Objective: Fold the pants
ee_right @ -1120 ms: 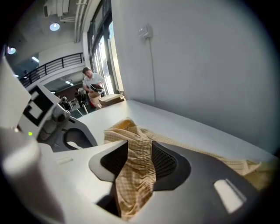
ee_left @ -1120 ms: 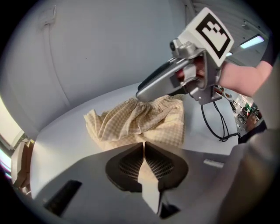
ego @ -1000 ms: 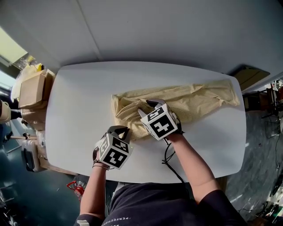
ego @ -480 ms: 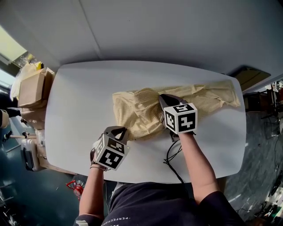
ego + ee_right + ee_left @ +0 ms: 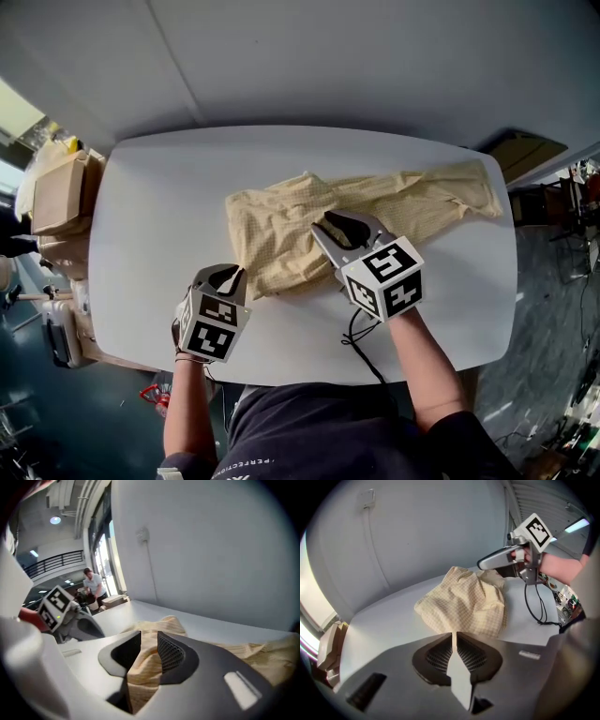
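Observation:
Yellow checked pants (image 5: 281, 220) lie crumpled across the middle of the white table (image 5: 159, 206), legs trailing to the right. My right gripper (image 5: 328, 222) is raised over the middle of the pants. A fold of the cloth fills the gap between its jaws (image 5: 149, 641), which are easing open. My left gripper (image 5: 228, 274) sits at the near left corner of the pants (image 5: 464, 602). Its jaws (image 5: 453, 633) are almost closed on a thin strip of the hem and are starting to open.
Cardboard boxes (image 5: 56, 192) stand off the table's left end. A black cable (image 5: 361, 337) hangs from the right gripper over the near table edge. In the right gripper view a person (image 5: 93, 585) stands far behind.
The right gripper moved right over the pants, then rose and drew back with cloth in its jaws. The left gripper slid left, and the whole pants shifted left with a hump raised.

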### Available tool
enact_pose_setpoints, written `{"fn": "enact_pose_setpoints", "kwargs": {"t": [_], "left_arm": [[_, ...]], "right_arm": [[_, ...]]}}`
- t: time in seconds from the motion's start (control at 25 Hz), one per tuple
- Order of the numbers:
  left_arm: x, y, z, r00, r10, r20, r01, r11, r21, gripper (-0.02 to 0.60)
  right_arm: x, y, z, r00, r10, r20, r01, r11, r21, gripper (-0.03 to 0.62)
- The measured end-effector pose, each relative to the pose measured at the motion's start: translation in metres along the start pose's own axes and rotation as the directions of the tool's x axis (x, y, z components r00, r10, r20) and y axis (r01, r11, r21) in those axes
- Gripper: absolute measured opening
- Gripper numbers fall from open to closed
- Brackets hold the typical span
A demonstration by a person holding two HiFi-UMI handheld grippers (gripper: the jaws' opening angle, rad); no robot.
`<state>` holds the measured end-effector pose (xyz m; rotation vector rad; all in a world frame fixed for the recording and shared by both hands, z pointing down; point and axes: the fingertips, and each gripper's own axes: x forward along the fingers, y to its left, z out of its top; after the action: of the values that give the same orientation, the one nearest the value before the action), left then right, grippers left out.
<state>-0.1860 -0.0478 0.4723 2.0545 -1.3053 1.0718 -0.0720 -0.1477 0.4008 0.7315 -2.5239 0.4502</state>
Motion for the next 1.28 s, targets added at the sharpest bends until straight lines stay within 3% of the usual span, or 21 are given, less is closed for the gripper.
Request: {"fn": "enact_pose_setpoints", "kwargs": {"t": [0.16,0.36,0.56,0.72,0.88,1.0,1.16,1.28], "left_arm": [[-0.003,0.016,0.003,1.0,0.014,0.019,-0.013,1.0,-0.015,0.037],[-0.005,0.03,0.013,0.999,-0.014,0.044,0.015,1.0,-0.008,0.051],[0.006,0.053,0.03,0.995,-0.052,0.086,0.049,0.998,0.036,0.075],[0.018,0.074,0.045,0.99,-0.081,0.115,0.073,0.995,0.067,0.084],[0.034,0.08,0.056,0.982,-0.104,0.155,0.081,0.985,0.15,0.095],[0.048,0.079,0.059,0.983,-0.135,0.127,0.108,0.974,0.201,0.126],[0.066,0.091,0.058,0.983,-0.168,0.073,0.158,0.98,0.125,0.204],[0.079,0.091,0.051,0.978,-0.208,0.032,0.206,0.977,0.063,0.213]], "right_arm": [[0.019,0.075,-0.03,0.98,0.171,-0.099,-0.178,0.981,-0.073,0.132],[0.038,0.133,-0.058,0.959,0.212,-0.186,-0.239,0.961,-0.138,0.157],[0.052,0.152,-0.074,0.955,0.161,-0.251,-0.21,0.961,-0.18,0.176],[0.061,0.15,-0.083,0.955,0.081,-0.284,-0.141,0.97,-0.198,0.184],[0.068,0.149,-0.093,0.949,0.015,-0.315,-0.087,0.973,-0.216,0.192],[0.071,0.146,-0.1,0.944,-0.027,-0.33,-0.046,0.976,-0.212,0.192],[0.073,0.144,-0.103,0.936,-0.058,-0.346,-0.02,0.976,-0.218,0.187],[0.073,0.142,-0.104,0.934,-0.084,-0.347,-0.002,0.97,-0.242,0.165]]}}
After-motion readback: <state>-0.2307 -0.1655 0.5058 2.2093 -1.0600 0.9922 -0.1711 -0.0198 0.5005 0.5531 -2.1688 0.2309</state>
